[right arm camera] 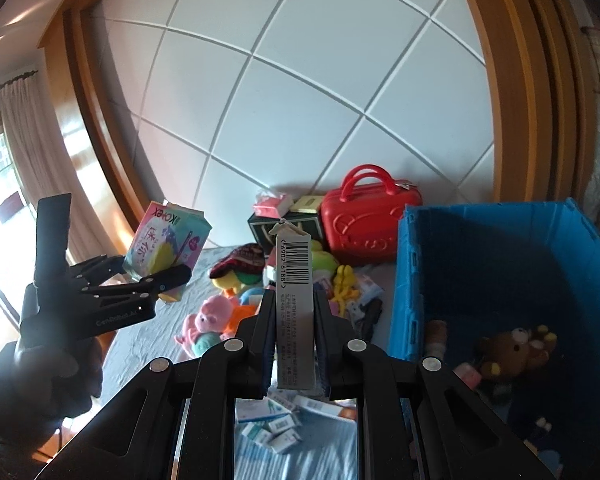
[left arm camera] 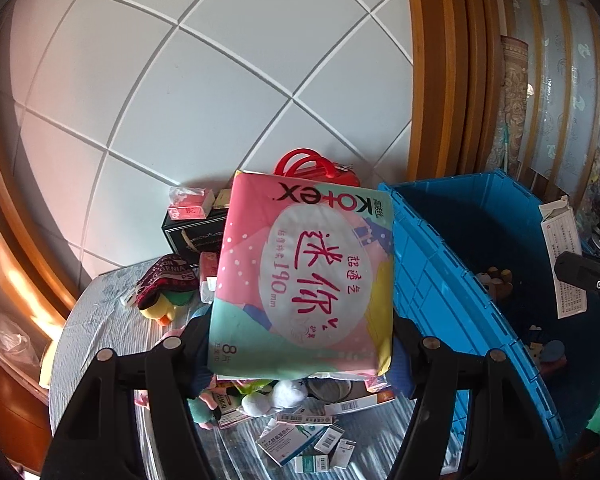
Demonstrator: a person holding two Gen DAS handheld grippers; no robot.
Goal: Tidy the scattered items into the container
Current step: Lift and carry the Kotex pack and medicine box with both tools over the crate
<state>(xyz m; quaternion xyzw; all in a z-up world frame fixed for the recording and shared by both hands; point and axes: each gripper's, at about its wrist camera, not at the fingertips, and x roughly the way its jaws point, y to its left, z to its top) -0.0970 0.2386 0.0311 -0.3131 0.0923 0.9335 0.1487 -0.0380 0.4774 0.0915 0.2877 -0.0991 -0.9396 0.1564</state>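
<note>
Both hands loaded, both lifted clear of the table (right arm camera: 236, 256) and its pile.

Left gripper (left arm camera: 300, 344) — jaws about half spread, pressing the two side edges of a soft pink pad packet (left arm camera: 304, 276) near its lower end. The packet stands on end, long axis running up and away from the gripper, print upside down to the camera.

Right gripper (right arm camera: 295, 320) — jaws nearly closed, pinching a thin grey carton (right arm camera: 294, 304) by its narrow faces. The carton's long axis runs straight out along the fingers, barcode end farthest out.

The blue crate (right arm camera: 480, 256) sits at the table's right end, open top, with a brown teddy bear (right arm camera: 512, 350) and small bits already on its floor. In the left wrist view the crate's near wall (left arm camera: 440, 264) lies just beside the packet's right edge; in the right wrist view the crate opening is to the right of the carton's tip and below it.

Judgement: the right hand is the nearer one — the carton needs only a short swing rightward over the wall. The packet has to cross that same wall behind it.

Still loose on the table: a red case (right arm camera: 370, 220) near the far edge, plush toys (right arm camera: 236, 276) mid-table, small medicine boxes (right arm camera: 272, 428) at the near edge.
</note>
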